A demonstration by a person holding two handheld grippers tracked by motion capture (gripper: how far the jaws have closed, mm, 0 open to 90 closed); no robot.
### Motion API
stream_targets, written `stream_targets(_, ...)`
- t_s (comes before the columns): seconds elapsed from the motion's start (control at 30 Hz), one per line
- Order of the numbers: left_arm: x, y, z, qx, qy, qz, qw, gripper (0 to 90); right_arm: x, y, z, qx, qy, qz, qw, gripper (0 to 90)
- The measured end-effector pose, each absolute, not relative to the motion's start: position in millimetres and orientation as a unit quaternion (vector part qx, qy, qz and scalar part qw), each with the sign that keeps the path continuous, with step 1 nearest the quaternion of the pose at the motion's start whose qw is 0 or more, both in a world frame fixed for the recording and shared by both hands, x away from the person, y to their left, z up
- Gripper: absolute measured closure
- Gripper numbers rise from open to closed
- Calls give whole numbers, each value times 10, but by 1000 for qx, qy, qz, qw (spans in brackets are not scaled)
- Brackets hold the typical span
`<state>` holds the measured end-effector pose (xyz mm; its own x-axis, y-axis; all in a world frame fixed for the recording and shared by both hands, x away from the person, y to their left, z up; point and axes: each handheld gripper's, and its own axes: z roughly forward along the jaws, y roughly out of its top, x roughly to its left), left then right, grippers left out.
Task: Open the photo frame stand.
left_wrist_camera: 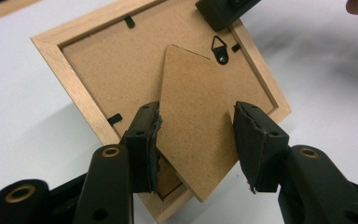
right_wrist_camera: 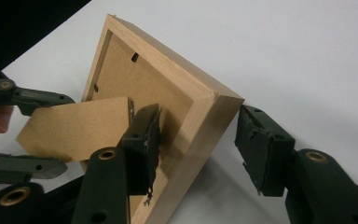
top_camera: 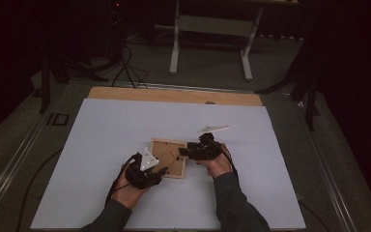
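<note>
Pale wooden picture frame (left_wrist_camera: 65, 65) (brown fibreboard backing) on a white table (top_camera: 106, 130).

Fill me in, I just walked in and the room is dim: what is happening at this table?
A person is working on a wooden picture frame that lies face down on the white table, one gripper in each hand. The left gripper has its jaws on either side of the frame's fold-out cardboard stand, which is lifted off the backing. The right gripper straddles a corner of the frame, its outer jaw clear of the wood. A small white piece lies beyond.
</note>
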<state>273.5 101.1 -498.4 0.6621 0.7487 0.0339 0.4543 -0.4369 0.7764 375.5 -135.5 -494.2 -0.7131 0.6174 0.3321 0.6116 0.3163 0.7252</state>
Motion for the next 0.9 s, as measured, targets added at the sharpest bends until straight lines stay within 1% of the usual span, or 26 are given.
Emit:
stream_targets(0.03, 2757, 1038, -4976, 825, 370, 170, 393, 532, 3749, -1354, -4937, 378, 809, 449, 5, 511)
stream_targets(0.07, 2757, 1038, -4976, 825, 370, 170, 393, 528, 3749, -1354, -4937, 378, 809, 449, 5, 511)
stream_targets(0.1, 2793, 1064, -4971, 822, 384, 142, 397, 523, 3744, -1353, -4930, 377, 808, 452, 10, 526)
stream_targets(0.17, 2823, 1092, -4973, 817, 396, 123, 401, 541, 3743, -1349, -4930, 376, 807, 454, 14, 547)
stream_targets(0.2, 2823, 1092, -4973, 817, 396, 123, 401, 544, 3740, -1346, -4928, 376, 808, 454, 15, 575)
stream_targets(0.23, 2843, 1110, -4973, 812, 407, 109, 404, 544, 3736, -1342, -4926, 371, 808, 458, 13, 589)
stream_targets(0.27, 2843, 1110, -4973, 812, 407, 109, 404, 535, 3736, -1342, -4926, 371, 808, 458, 13, 589)
stream_targets(0.3, 2866, 1123, -4979, 810, 416, 97, 401, 535, 3729, -1333, -4922, 366, 807, 463, 8, 590)
stream_targets(0.33, 2889, 1135, -5002, 810, 425, 88, 395, 515, 3708, -1300, -4907, 354, 811, 466, 9, 586)
stream_targets(0.37, 2889, 1135, -5002, 810, 425, 88, 395, 513, 3708, -1300, -4907, 354, 811, 466, 9, 586)
stream_targets(0.4, 2892, 1140, -5032, 813, 422, 89, 391, 517, 3682, -1221, -4902, 342, 821, 456, 22, 567)
stream_targets(0.43, 2889, 1136, -5032, 813, 422, 92, 390, 517, 3682, -1206, -4909, 343, 823, 452, 25, 568)
stream_targets(0.53, 2872, 1114, -5021, 817, 416, 103, 386, 522, 3696, -1189, -4944, 350, 824, 445, 25, 558)
stream_targets(0.63, 2859, 1096, -5012, 820, 411, 116, 382, 528, 3715, -1212, -4947, 358, 820, 445, 26, 530)
stream_targets(0.73, 2834, 1075, -5007, 826, 399, 133, 375, 531, 3732, -1248, -4939, 365, 818, 445, 23, 502)
stream_targets(0.83, 2798, 1047, -5000, 833, 382, 154, 369, 532, 3757, -1276, -4950, 368, 817, 444, 8, 480)
stream_targets(0.87, 2798, 1047, -5000, 833, 382, 154, 369, 533, 3757, -1276, -4950, 368, 817, 444, 8, 480)
stream_targets(0.9, 2770, 1028, -5000, 838, 366, 172, 367, 533, 3766, -1282, -4958, 369, 816, 445, 5, 472)
